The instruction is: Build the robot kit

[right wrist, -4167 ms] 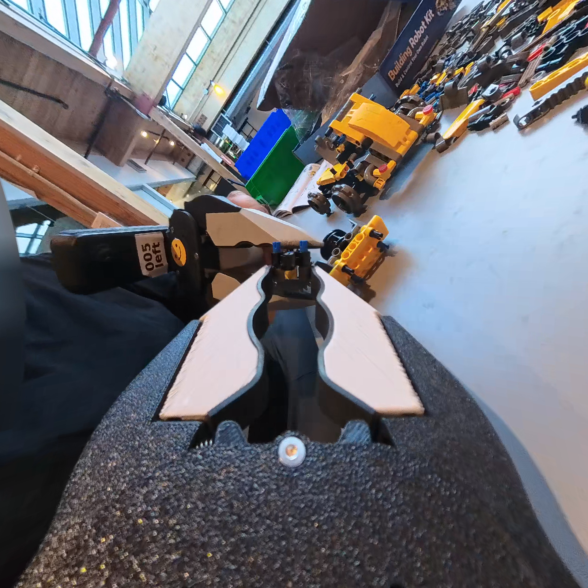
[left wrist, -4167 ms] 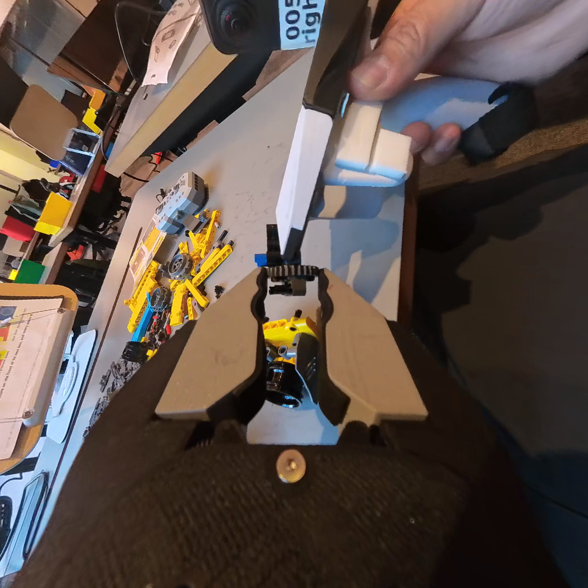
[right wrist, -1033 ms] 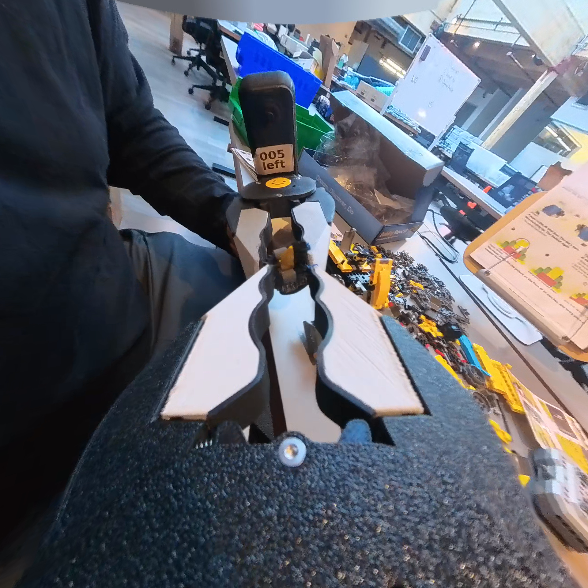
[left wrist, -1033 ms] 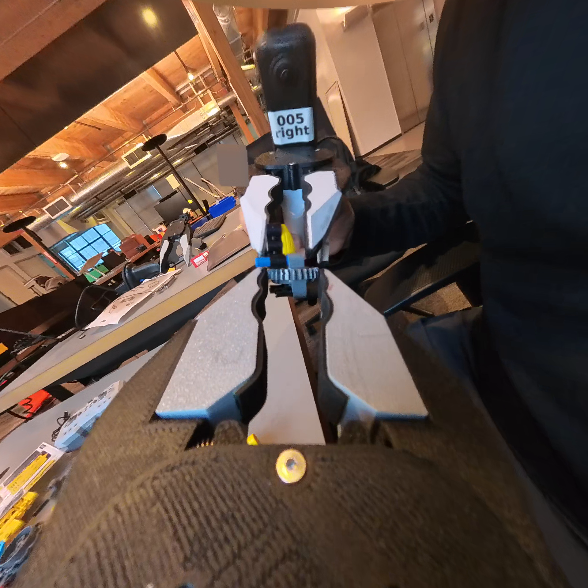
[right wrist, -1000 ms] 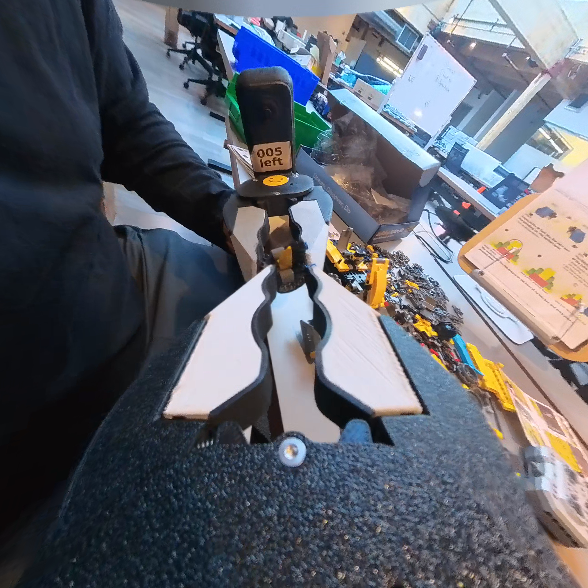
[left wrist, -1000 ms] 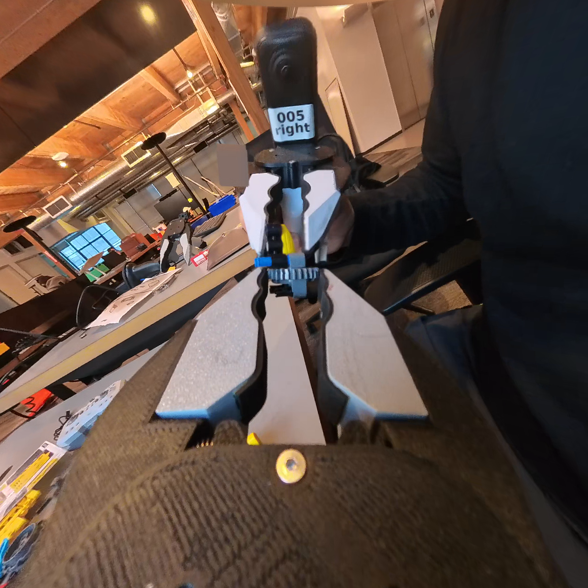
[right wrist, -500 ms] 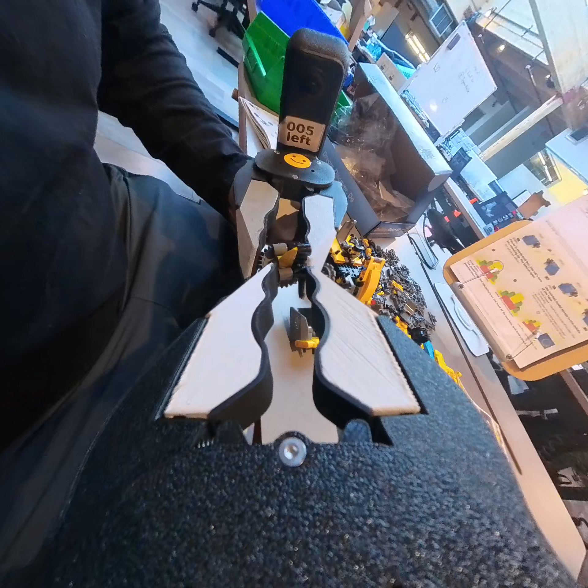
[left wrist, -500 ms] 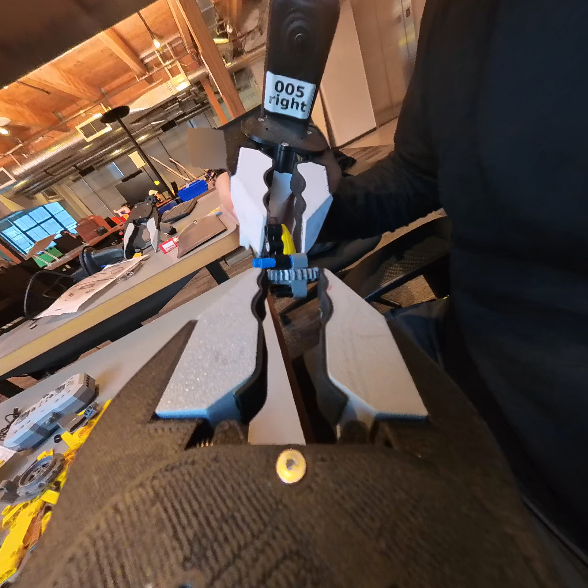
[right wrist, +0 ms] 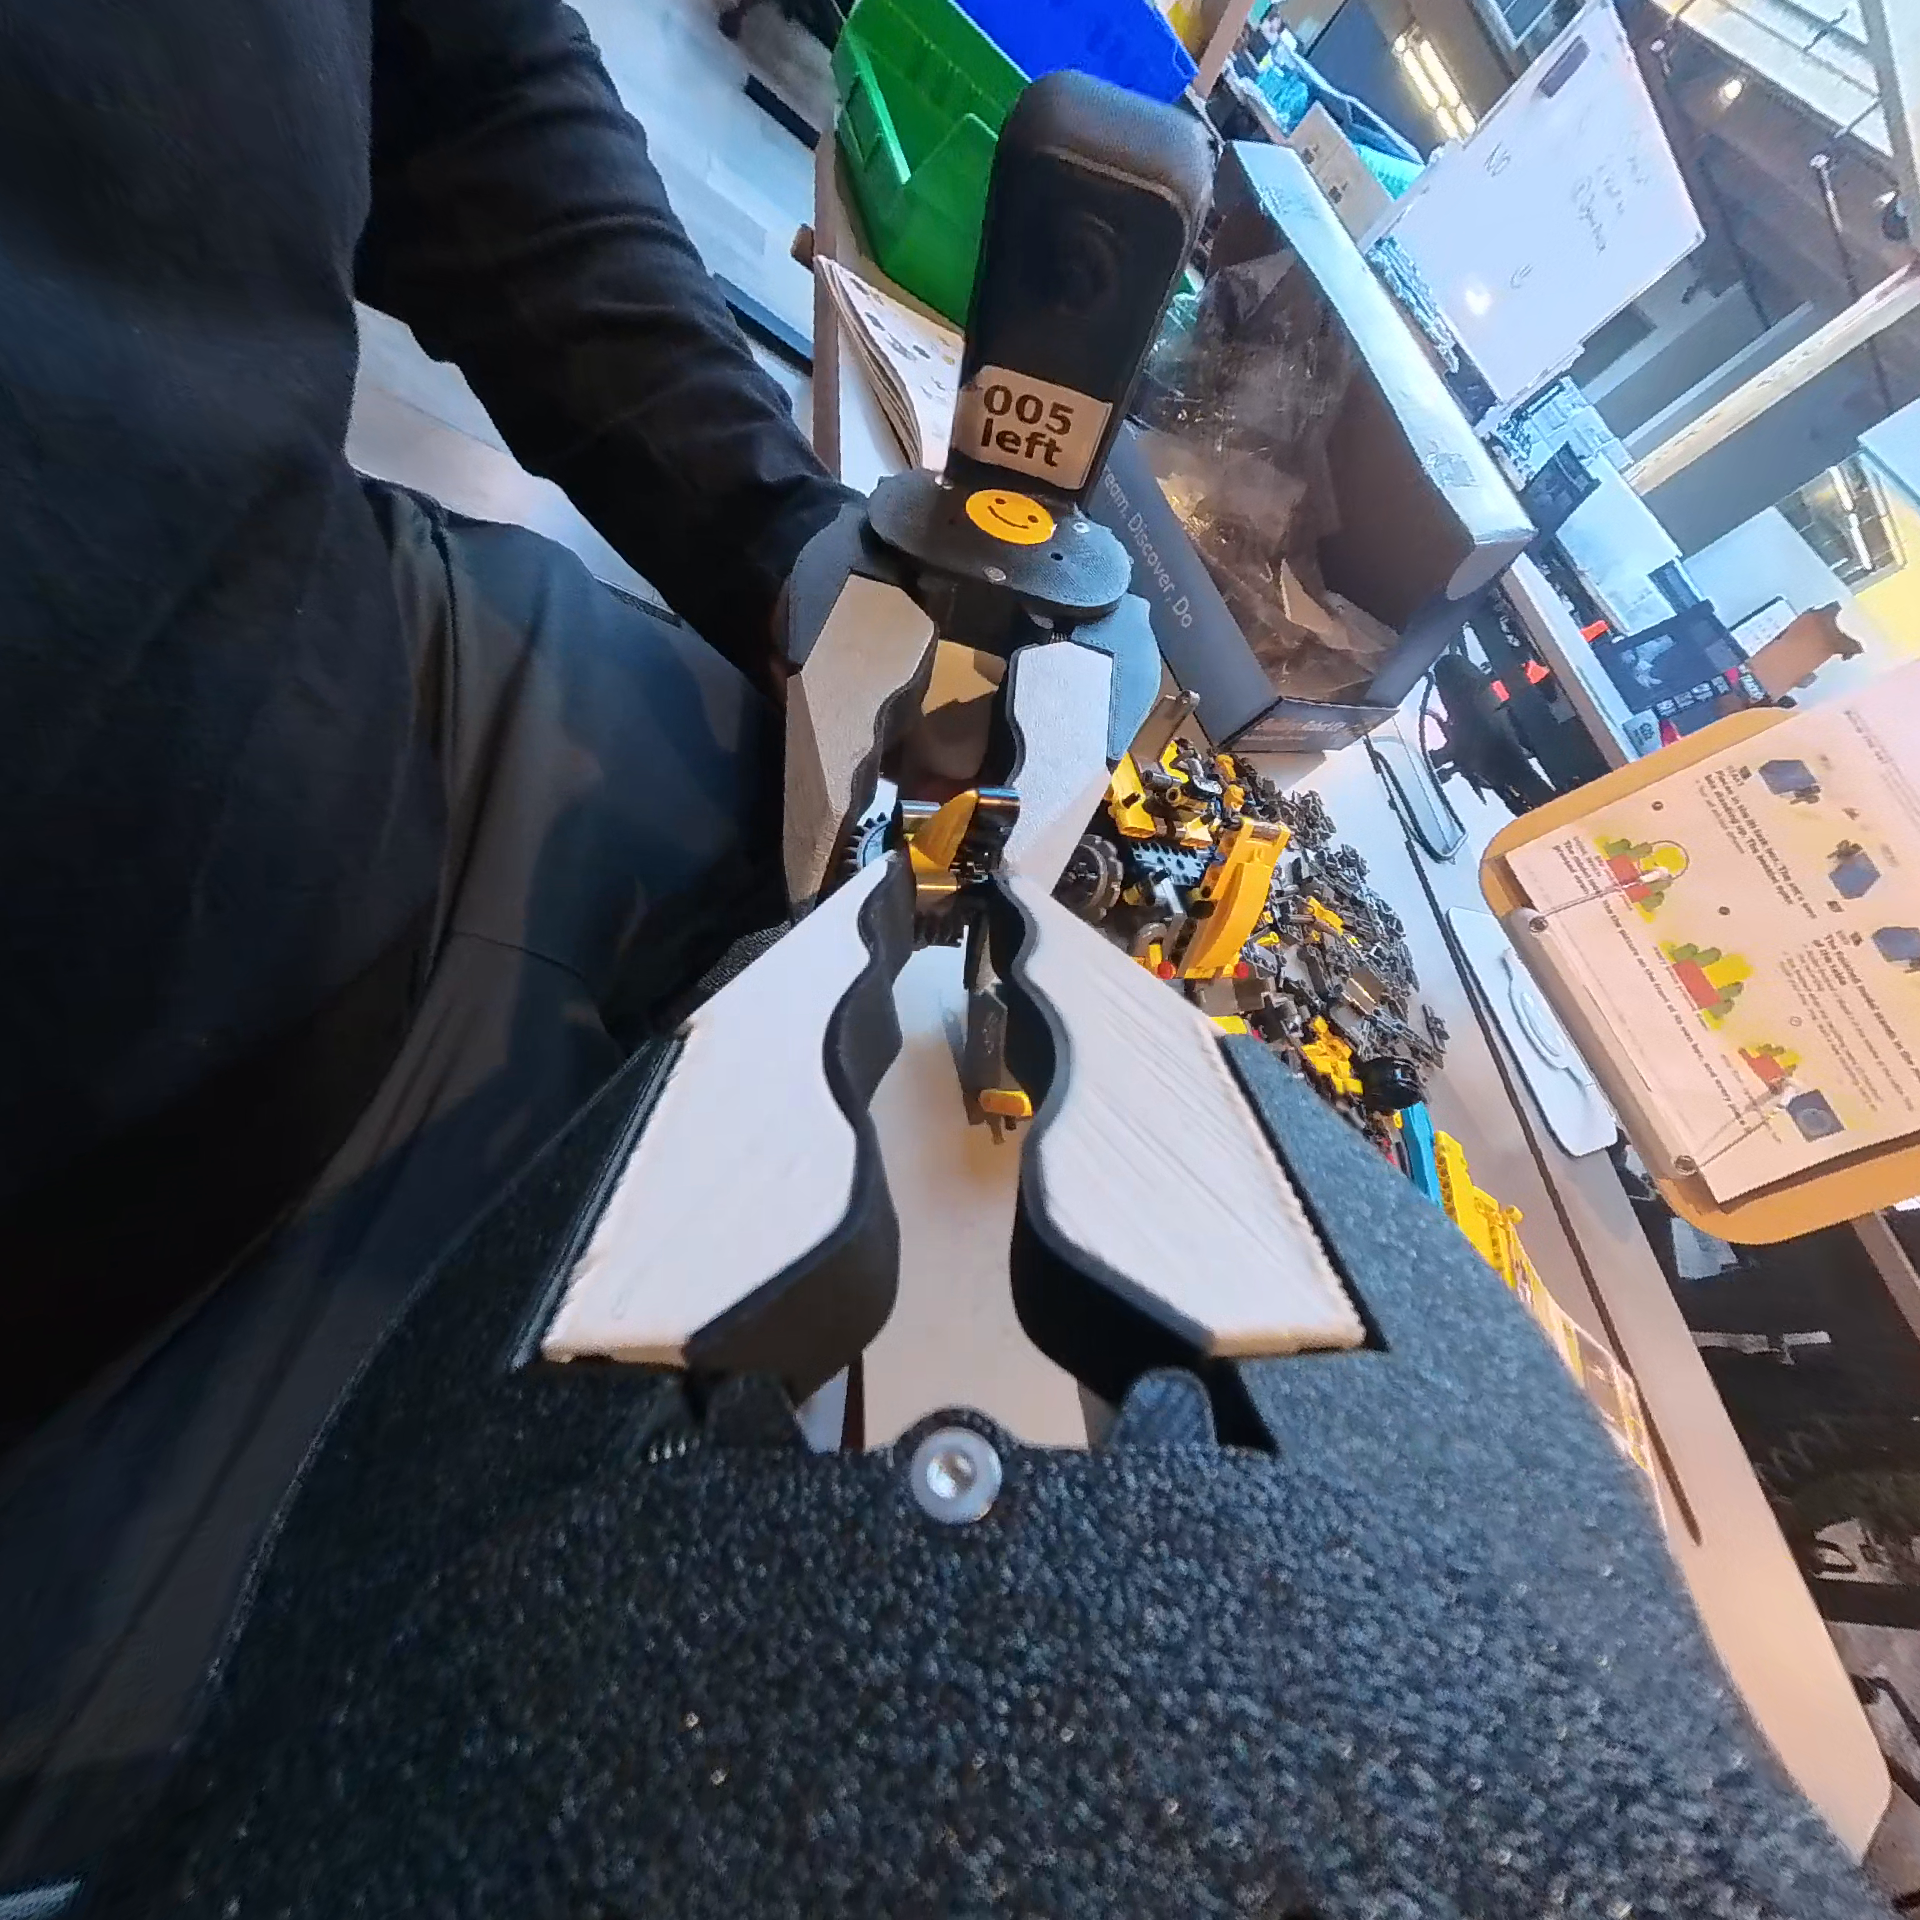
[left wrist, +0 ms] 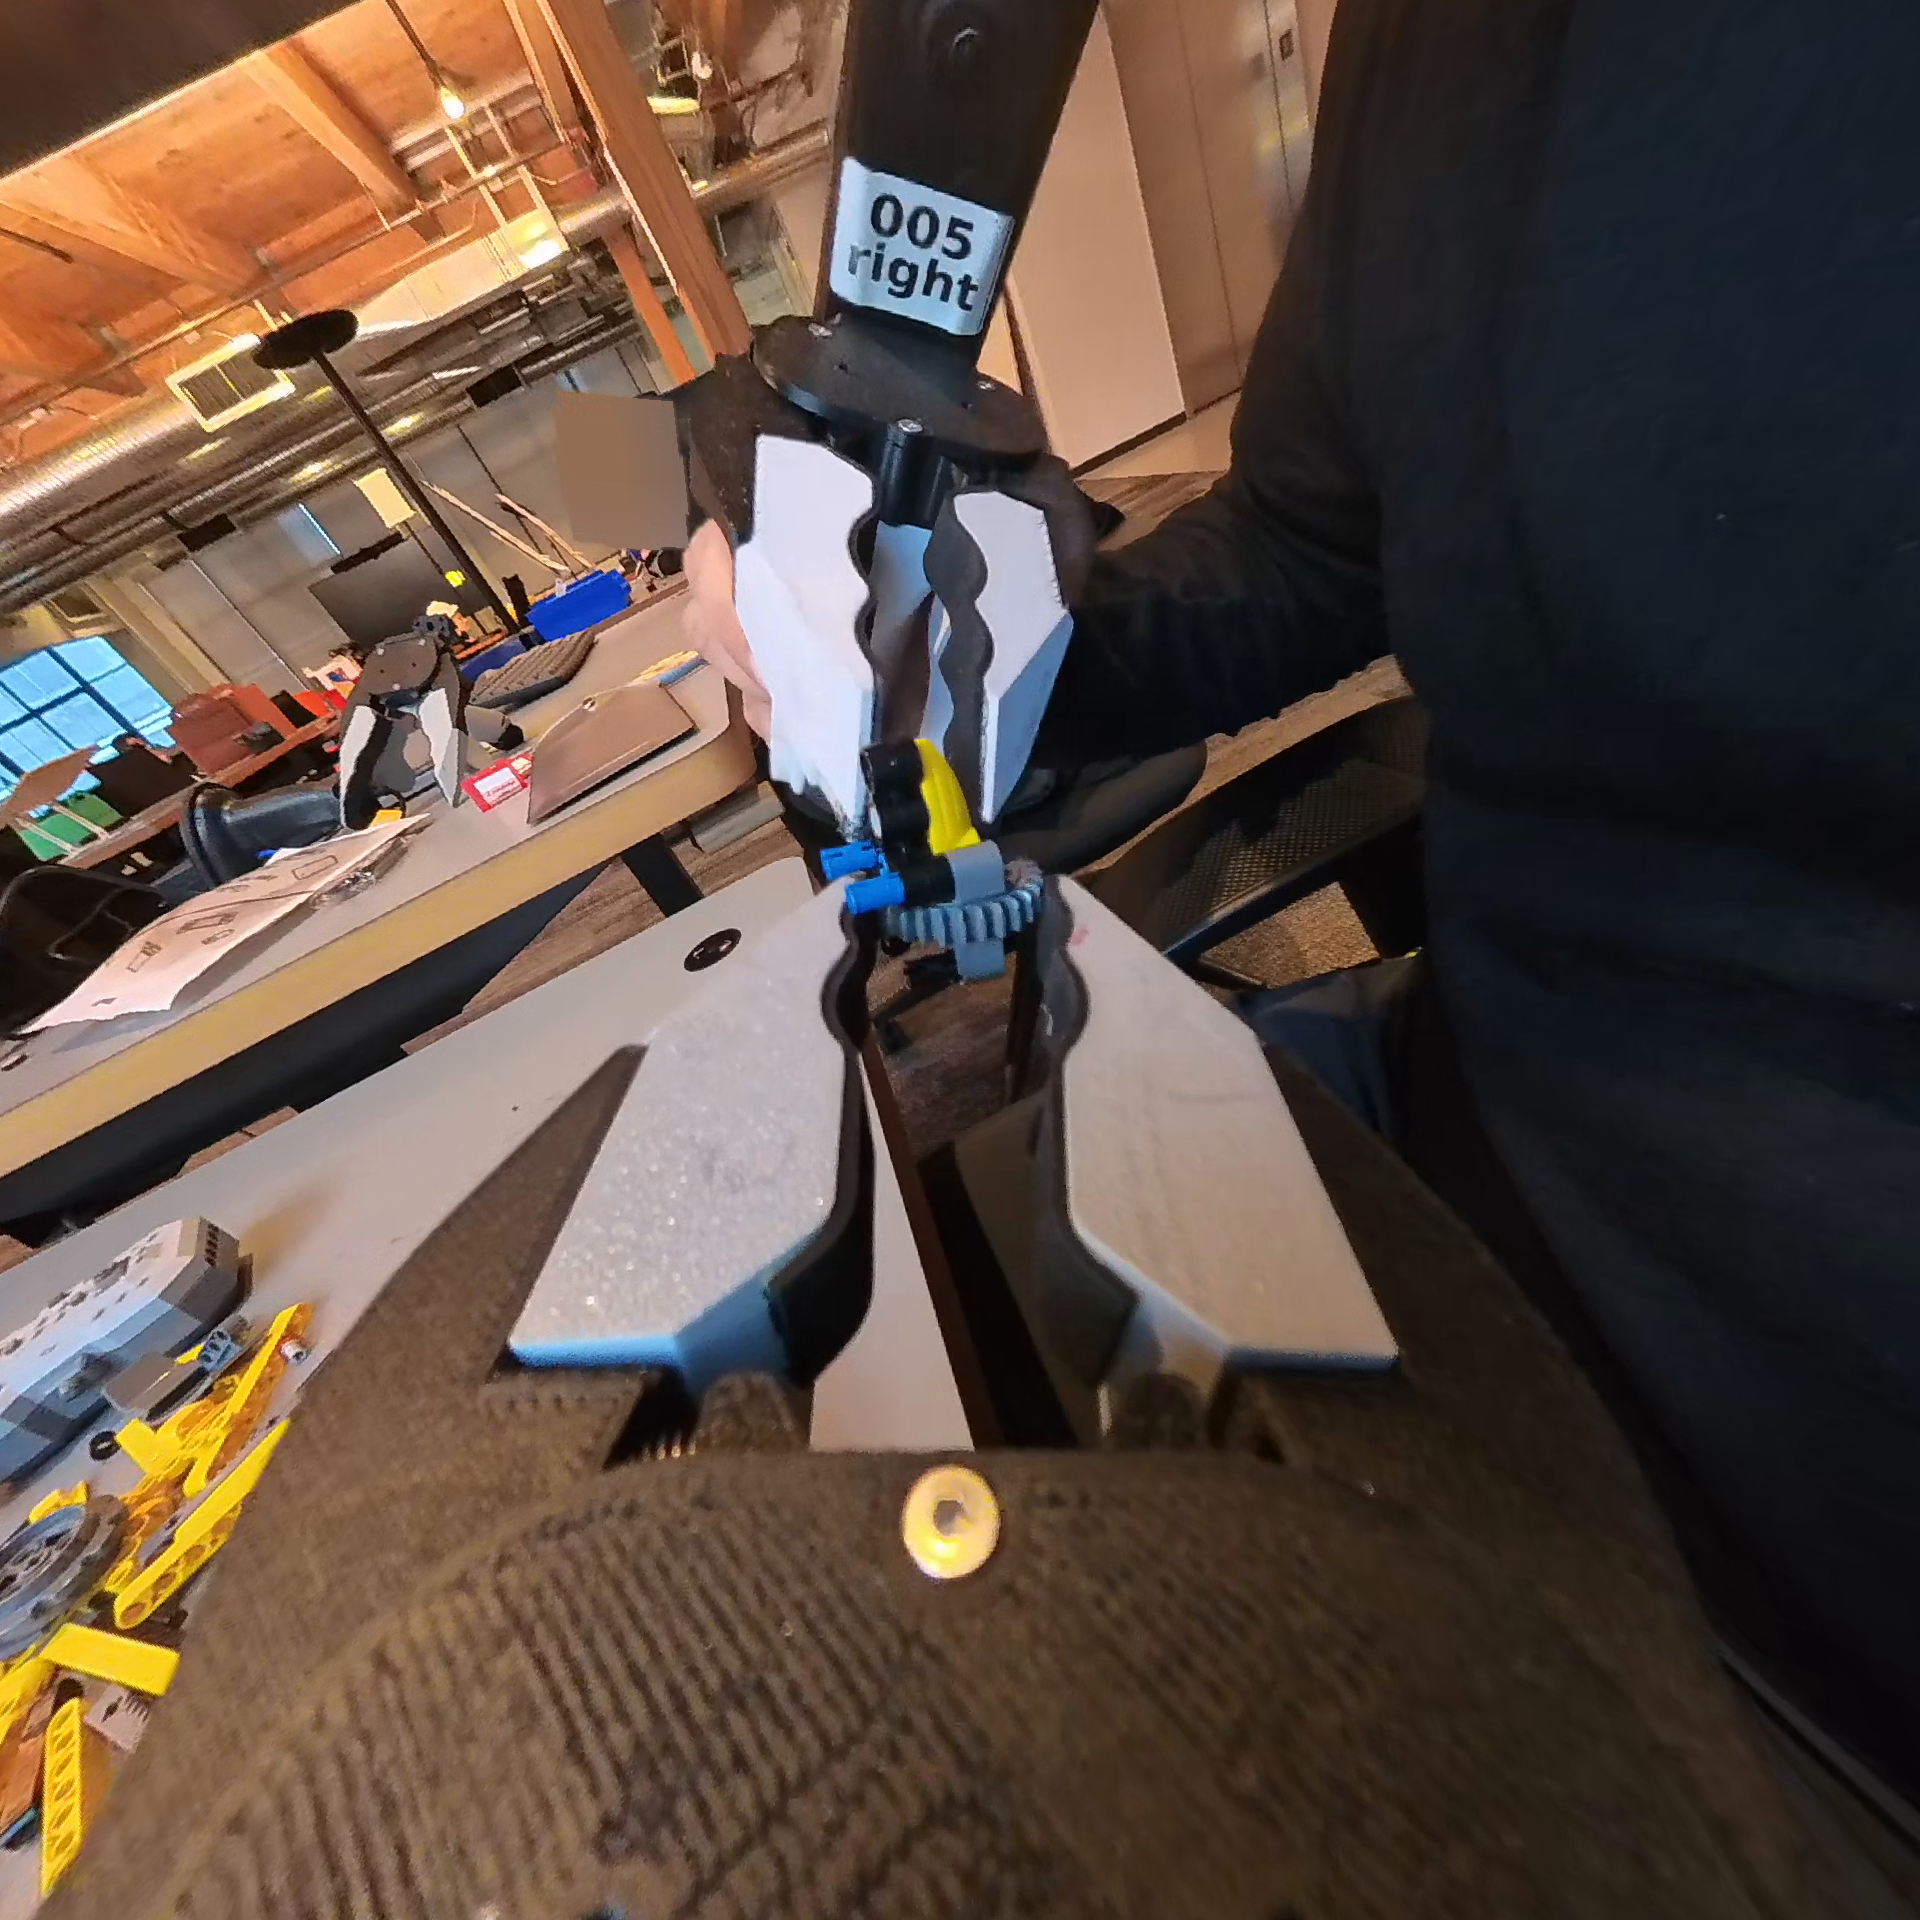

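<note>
Left wrist view: grey table [left wrist: 343, 1195], timber-beamed ceiling [left wrist: 208, 249] above

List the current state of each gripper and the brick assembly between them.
Left gripper: shut on the grey-gear end of the assembly.
Right gripper: shut on the yellow-and-black end.
Small grey, yellow, black and blue toy-brick assembly: held in the air by both, off the grey table.

Pale grey bench [left wrist: 436, 1101]. Near its left edge, yellow building beams [left wrist: 197, 1455] beside a grey battery-box block [left wrist: 114, 1340]. In the right wrist view, bench [right wrist: 1621, 1475] strewn with small black and yellow pieces [right wrist: 1340, 977], a half-built yellow vehicle [right wrist: 1195, 873], an open dark cardboard box [right wrist: 1309, 499].
</note>
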Demonstrator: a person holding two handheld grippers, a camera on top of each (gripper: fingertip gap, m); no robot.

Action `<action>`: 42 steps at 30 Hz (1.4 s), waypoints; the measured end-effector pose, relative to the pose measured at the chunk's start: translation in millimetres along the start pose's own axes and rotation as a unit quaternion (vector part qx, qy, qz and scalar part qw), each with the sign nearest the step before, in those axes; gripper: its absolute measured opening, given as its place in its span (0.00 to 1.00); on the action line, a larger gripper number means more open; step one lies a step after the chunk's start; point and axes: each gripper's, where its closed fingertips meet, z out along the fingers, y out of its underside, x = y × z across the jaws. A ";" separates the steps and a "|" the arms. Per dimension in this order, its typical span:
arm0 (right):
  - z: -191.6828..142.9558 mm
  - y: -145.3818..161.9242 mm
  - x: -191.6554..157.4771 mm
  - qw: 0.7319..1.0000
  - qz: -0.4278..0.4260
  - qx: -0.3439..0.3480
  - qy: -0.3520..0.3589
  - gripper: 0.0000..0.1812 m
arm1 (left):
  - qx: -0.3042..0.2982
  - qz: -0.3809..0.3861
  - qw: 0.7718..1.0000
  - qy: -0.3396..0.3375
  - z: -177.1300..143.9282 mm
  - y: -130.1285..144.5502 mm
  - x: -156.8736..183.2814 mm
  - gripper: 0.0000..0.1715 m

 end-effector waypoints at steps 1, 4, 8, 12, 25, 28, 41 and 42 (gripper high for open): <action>0.4 1.5 -0.5 1.000 0.000 -0.002 0.000 0.08 | -0.005 -0.001 1.000 0.002 0.1 1.7 0.4 0.17; 2.2 5.8 -3.0 1.000 0.002 -0.007 0.000 0.08 | -0.025 -0.001 1.000 0.007 -0.3 7.7 2.1 0.17; 4.6 13.6 1.3 0.998 0.058 -0.006 -0.001 0.08 | -0.054 -0.019 0.998 0.000 -1.5 15.7 -4.0 0.17; -0.9 20.2 1.8 0.997 0.081 -0.002 -0.008 0.08 | -0.135 -0.051 0.990 0.005 1.4 33.4 -7.0 0.17; 6.7 29.8 5.2 0.997 0.032 -0.074 0.002 0.18 | -0.269 -0.116 0.956 0.007 -3.1 67.3 -3.8 0.17; 8.9 34.5 9.3 0.995 0.064 -0.076 0.011 0.17 | -0.261 -0.109 0.959 -0.027 -5.3 66.9 -16.0 0.17; 16.1 54.9 52.9 0.887 0.431 0.091 0.136 0.07 | -0.257 -0.059 0.936 -0.233 -10.2 63.0 -65.8 0.17; 16.6 54.3 53.7 0.885 0.433 0.098 0.137 0.04 | -0.256 -0.059 0.935 -0.238 -10.4 62.7 -66.0 0.17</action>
